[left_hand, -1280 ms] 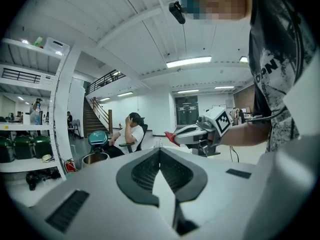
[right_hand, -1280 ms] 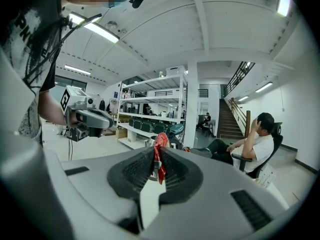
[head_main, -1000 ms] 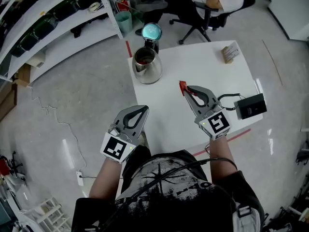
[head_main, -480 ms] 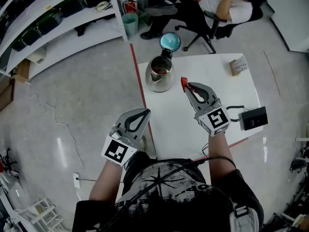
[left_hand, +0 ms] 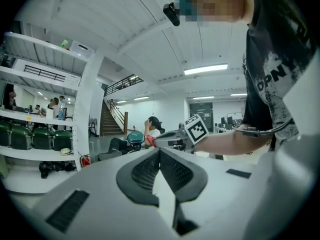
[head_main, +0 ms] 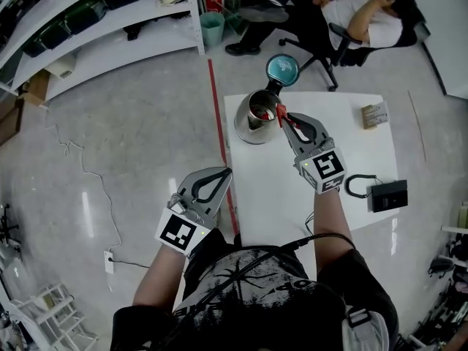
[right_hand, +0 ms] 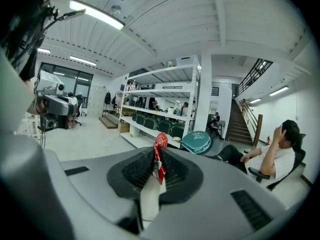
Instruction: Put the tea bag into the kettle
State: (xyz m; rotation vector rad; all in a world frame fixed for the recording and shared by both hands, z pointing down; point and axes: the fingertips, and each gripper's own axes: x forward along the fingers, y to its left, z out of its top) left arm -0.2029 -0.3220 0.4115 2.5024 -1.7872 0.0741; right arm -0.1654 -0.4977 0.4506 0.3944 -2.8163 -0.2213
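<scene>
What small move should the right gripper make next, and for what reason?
Probably shift the right gripper slightly over the mouth of the kettle before releasing. The tea bag is pinched at the tips of the jaws and, in the head view, sits at the open rim, not clearly above the opening.

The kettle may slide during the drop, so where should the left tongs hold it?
Probably the dark handle on the far side of the kettle, beneath the flipped-up lid, approached from the left: the right tongs with the tea bag occupy the near-right rim.
</scene>
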